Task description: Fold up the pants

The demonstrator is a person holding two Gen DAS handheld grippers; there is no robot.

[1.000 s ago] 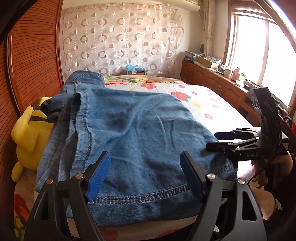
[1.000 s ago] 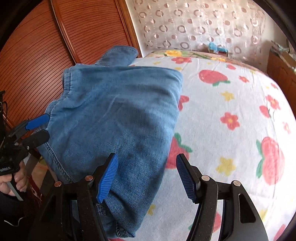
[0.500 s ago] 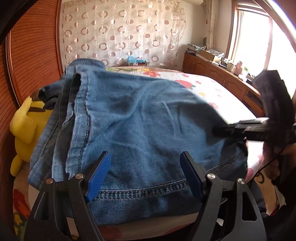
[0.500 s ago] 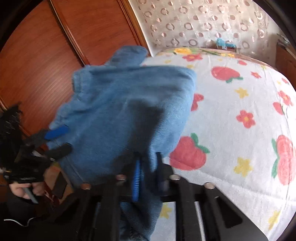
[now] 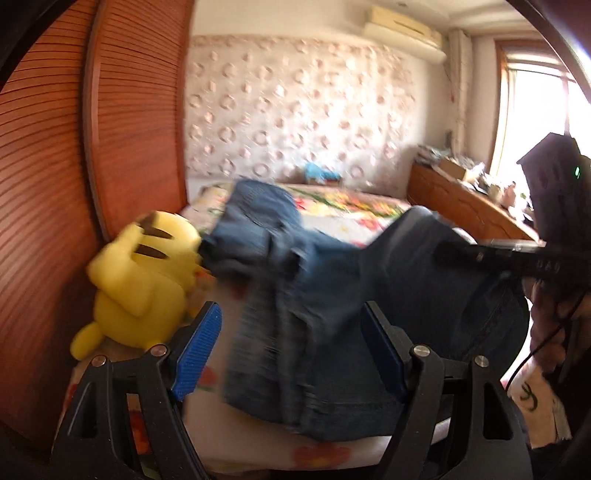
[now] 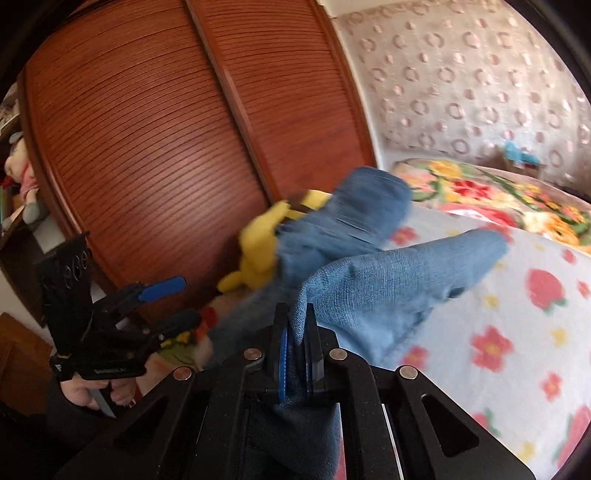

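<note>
The jeans (image 6: 388, 280) lie partly on the bed, partly lifted: one corner is pinched in the right gripper (image 6: 295, 354), jaws clamped tight on the denim, and the cloth rises from there in a peaked flap w/ the rest trailing toward the far side. In the left wrist view the jeans (image 5: 332, 314) are blurred, bunched and uneven, near edge hanging at the bed's front. The left gripper (image 5: 291, 350) has jaws spread wide, nothing between them, just above the near hem.

Step, prob.: mid-fold, the right side carrying its corner up and over while the left side isn't gripping. Next move likely needs the left gripper to close on the matching corner/hem so both edges travel together; otherwise the fold will land skewed.

A yellow plush toy (image 5: 144, 280) sits just beside the jeans, against the wood slatted wardrobe doors (image 6: 166, 147). Bed sheet (image 6: 517, 325) is white w/ red flowers and strawberries. Behind: patterned curtain (image 5: 295, 110), low wood cabinet (image 5: 469, 206) under a bright window (image 5: 535, 122), AC unit (image 5: 402, 29) up on the wall.
</note>
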